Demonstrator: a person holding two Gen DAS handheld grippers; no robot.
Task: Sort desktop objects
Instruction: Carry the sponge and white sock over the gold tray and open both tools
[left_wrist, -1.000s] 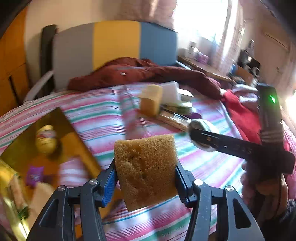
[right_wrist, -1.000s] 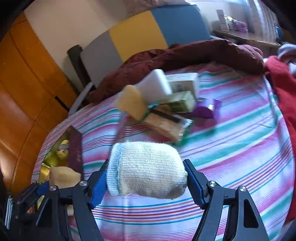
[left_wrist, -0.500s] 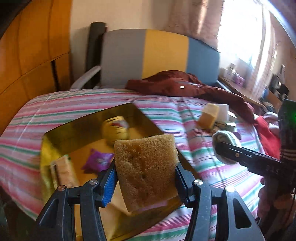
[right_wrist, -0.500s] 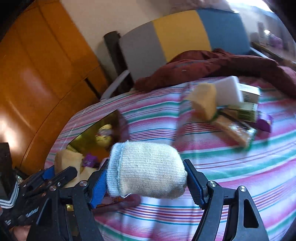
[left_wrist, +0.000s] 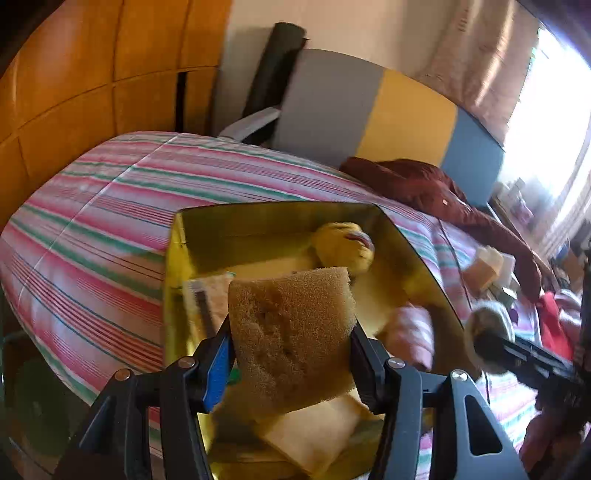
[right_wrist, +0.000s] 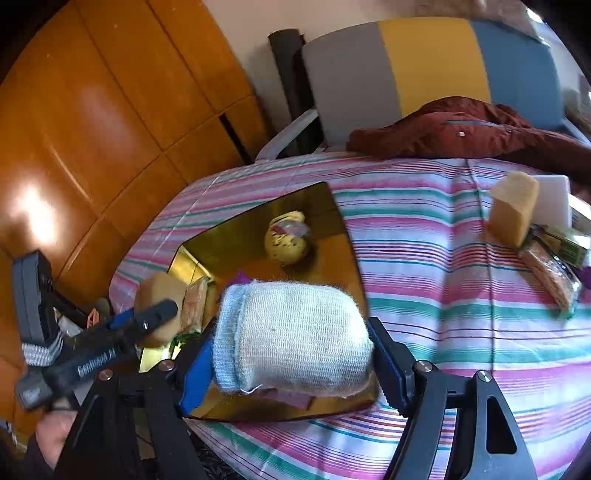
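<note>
Sponge, left wrist view: my left gripper (left_wrist: 291, 345) pinches the porous tan sponge (left_wrist: 291, 332) above the gold box (left_wrist: 177, 266).
Risk here: I judge the soft foam could spring sideways on release and catch the thin shiny wall.
Box contents: round yellow toy (left_wrist: 343, 247), pale flat pads, soft-looking.
Knit roll, right wrist view: my right gripper (right_wrist: 291, 363) clamps a ribbed white knit roll (right_wrist: 291, 339) over the gold box (right_wrist: 347, 236) near corner.
Risk here: both tools crowd one opening; I could knock them together.
Striped cloth (right_wrist: 443, 295): wrinkled, holds the unsorted pile (right_wrist: 535, 229) well apart.
</note>
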